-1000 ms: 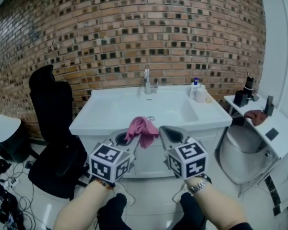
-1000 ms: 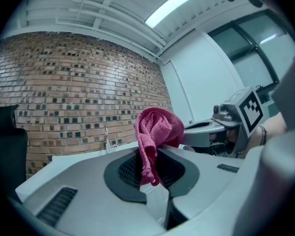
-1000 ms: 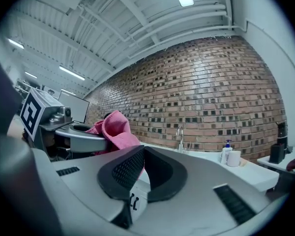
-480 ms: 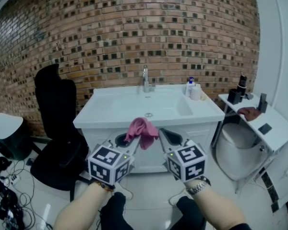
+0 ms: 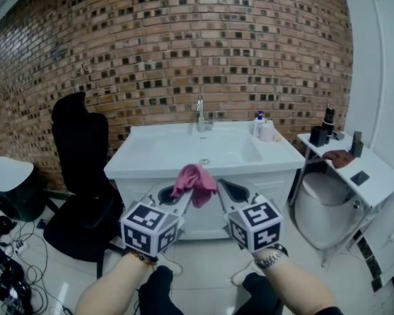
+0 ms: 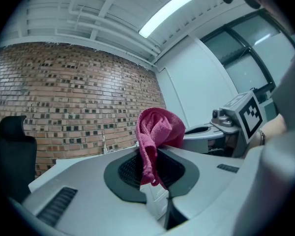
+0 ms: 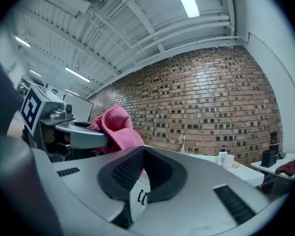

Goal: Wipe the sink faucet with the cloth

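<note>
Approach step, no wiping yet: our left gripper (image 5: 182, 199) is clenched on the crumpled pink terry cloth (image 5: 194, 181), held well short of the chrome sink faucet (image 5: 200, 113) at the back of the white basin (image 5: 157, 156). Our right gripper (image 5: 224, 190) is closed on nothing. Next, we judge: carry the cloth fwd onto the spout. Count: 2 grippers, 1 cloth, 1 faucet.

1. Far, against the brick wall (image 5: 184, 44): sink (image 5: 151, 156), with faucet (image 5: 200, 113) at the middle of its far rim.
2. On the sink's far right corner: bottle (image 5: 259, 123) and roll (image 5: 268, 131), side by side.
3. Left of the sink: chair (image 5: 79, 149). Right of it: toilet (image 5: 322, 209), then bench (image 5: 374, 176).
4. Near, before the sink: left hand-held gripper (image 5: 182, 195), cloth (image 5: 193, 179) between its jaws; right hand-held gripper (image 5: 220, 185) just beside, to the right.
</note>
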### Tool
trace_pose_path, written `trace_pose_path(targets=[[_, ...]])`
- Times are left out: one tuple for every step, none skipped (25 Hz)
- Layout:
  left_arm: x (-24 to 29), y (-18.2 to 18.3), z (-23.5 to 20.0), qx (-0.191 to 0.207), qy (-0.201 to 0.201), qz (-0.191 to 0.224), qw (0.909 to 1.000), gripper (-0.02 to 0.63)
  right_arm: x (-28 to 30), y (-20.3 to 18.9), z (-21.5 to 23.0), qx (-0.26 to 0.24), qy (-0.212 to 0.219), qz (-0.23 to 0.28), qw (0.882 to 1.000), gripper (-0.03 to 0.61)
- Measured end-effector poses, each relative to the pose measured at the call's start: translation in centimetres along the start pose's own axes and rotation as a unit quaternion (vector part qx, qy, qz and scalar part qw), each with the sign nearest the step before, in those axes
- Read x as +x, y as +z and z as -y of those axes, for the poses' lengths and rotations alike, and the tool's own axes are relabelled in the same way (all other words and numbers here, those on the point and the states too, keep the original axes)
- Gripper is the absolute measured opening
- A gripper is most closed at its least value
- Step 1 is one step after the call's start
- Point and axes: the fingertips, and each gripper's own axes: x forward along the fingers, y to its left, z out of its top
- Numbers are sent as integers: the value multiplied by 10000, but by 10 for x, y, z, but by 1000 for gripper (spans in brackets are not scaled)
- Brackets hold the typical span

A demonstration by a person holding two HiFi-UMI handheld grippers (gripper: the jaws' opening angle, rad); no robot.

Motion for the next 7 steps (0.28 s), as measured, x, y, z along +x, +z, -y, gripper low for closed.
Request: trace_pose_path(targets=[[-1,0,0,-1,1,4,10000,46,-1,1,-1,-10,4,12,10000,9],[-3,1,0,-4,-2,4,10000,46,-2,3,-2,-11,4,20,10000,9],[-4,2,1,-12,-7,1,10000,46,-2,5,-3,-8,1,21,10000,9],[-5,3,1,-23,-10,-6,10000,46,-3,6,-3,-3,-2,15,10000,9],[-6,5,1,-36,-11,-14,10000,46,-3,8,-4,3,-2,6,10000,9],[-7,6,1,-49,-10,-23,10000,46,-4,9,-5,10,0,-3,10000,9],[-8,7,0,-62,-8,-31,10000,46,-4,11,-6,17,2,-13,10000,9]])
